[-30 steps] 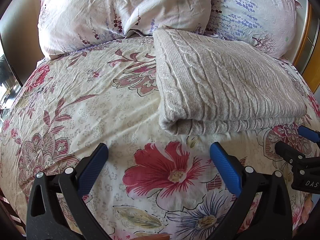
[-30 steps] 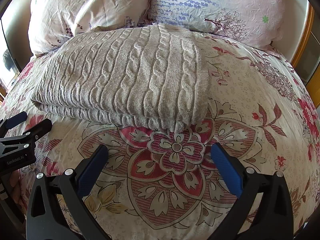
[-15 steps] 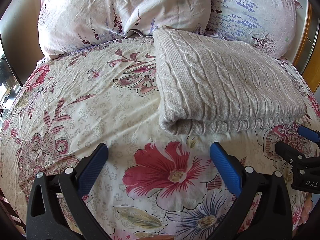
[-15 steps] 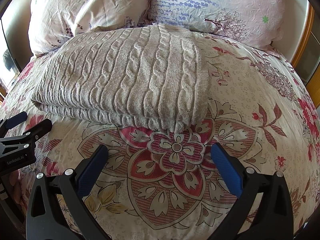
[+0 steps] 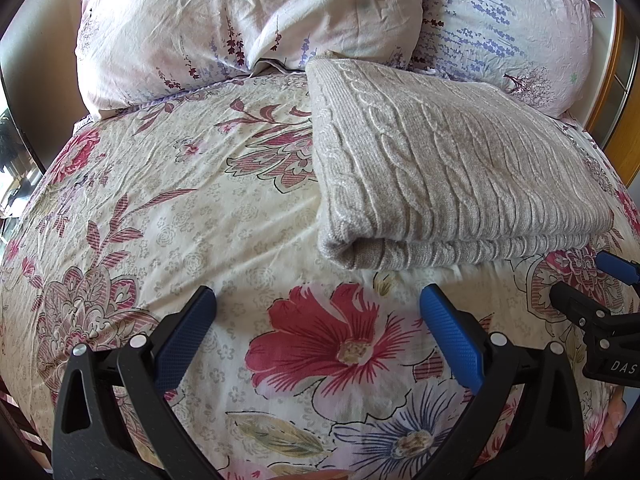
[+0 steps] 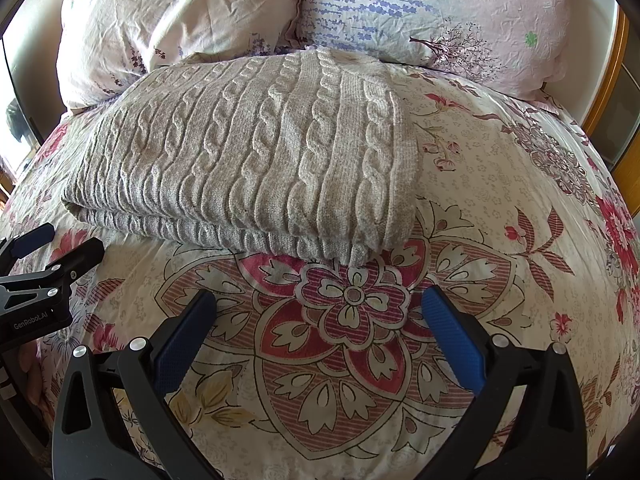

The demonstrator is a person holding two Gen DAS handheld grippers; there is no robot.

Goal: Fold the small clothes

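Observation:
A grey cable-knit sweater lies folded into a thick rectangle on the floral bedspread, its far end against the pillows. In the right wrist view the same sweater sits just beyond my fingers. My left gripper is open over a red flower print, a little short of the sweater's near left corner, holding nothing. My right gripper is open too, short of the near right corner, empty. Each gripper shows at the edge of the other's view: the right gripper, the left gripper.
Two floral pillows lean at the head of the bed. A wooden bed frame runs along the right side. Bare bedspread stretches right of the sweater, and more lies left of it in the left wrist view.

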